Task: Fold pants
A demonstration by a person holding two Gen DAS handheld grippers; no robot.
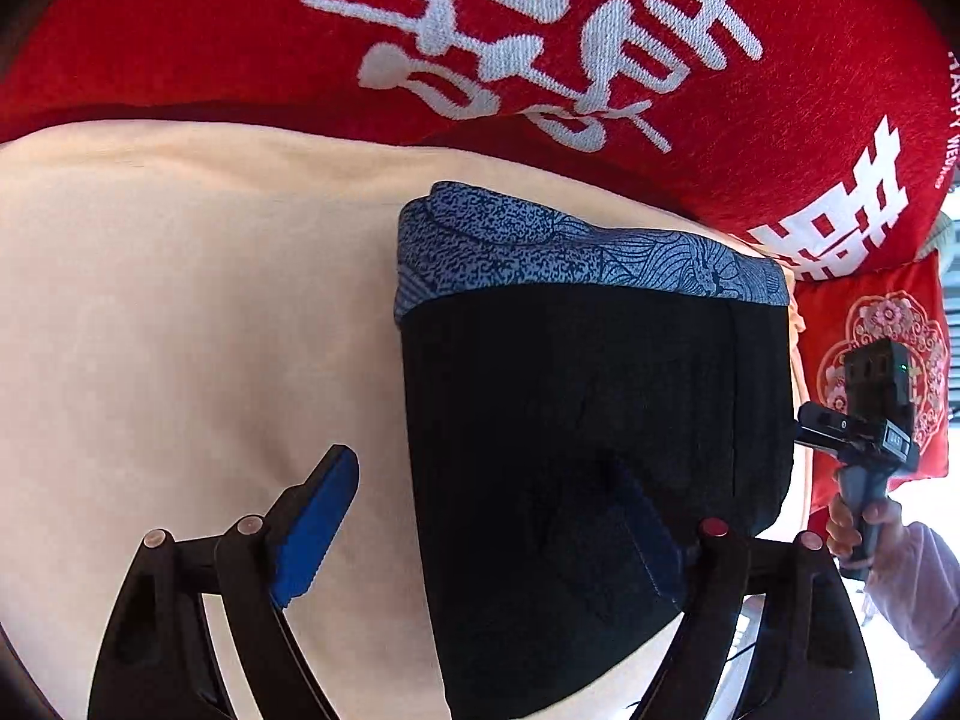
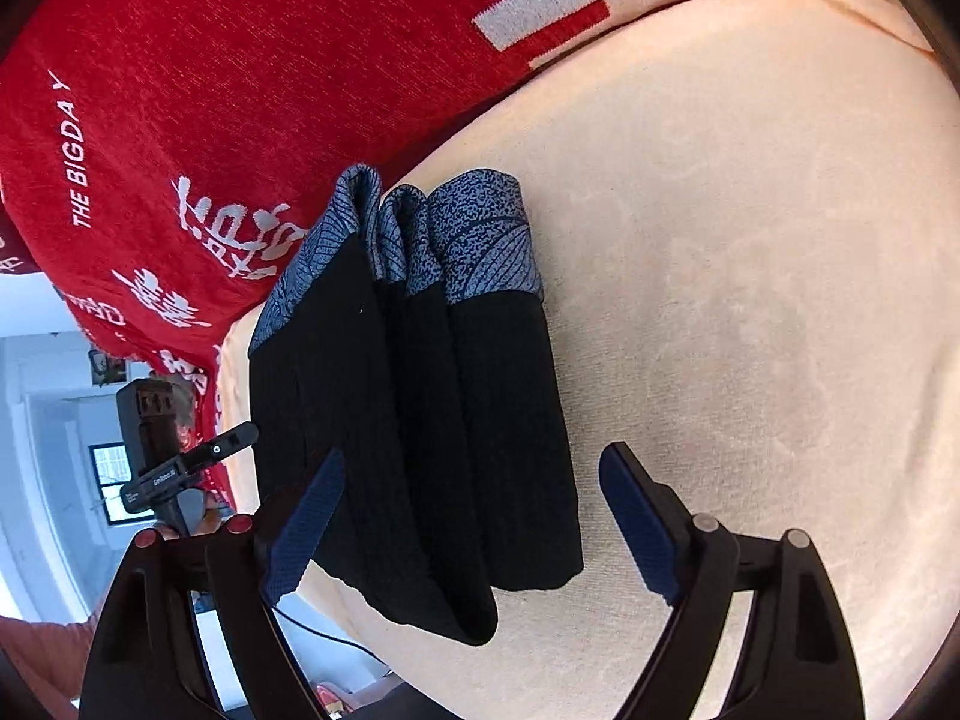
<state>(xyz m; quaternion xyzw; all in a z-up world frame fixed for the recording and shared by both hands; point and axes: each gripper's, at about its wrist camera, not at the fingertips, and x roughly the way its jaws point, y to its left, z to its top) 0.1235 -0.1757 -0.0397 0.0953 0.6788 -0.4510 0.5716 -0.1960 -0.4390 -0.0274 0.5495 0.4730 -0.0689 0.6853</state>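
The pants (image 1: 594,420) are black with a blue patterned waistband (image 1: 576,252). They lie folded into a compact stack on a cream cushion (image 1: 180,312). In the right wrist view the pants (image 2: 432,420) show several stacked layers. My left gripper (image 1: 486,516) is open, with one blue pad on the cushion side and the other over the black cloth, holding nothing. My right gripper (image 2: 474,516) is open over the near end of the stack and holds nothing. Each gripper shows in the other's view, the right gripper's body (image 1: 870,420) and the left gripper's body (image 2: 174,456).
A red blanket (image 1: 540,60) with white characters covers the sofa back behind the cushion. A red patterned pillow (image 1: 876,372) sits at the far end. A room with a window (image 2: 114,480) shows past the sofa edge. A black cable (image 2: 324,636) hangs below.
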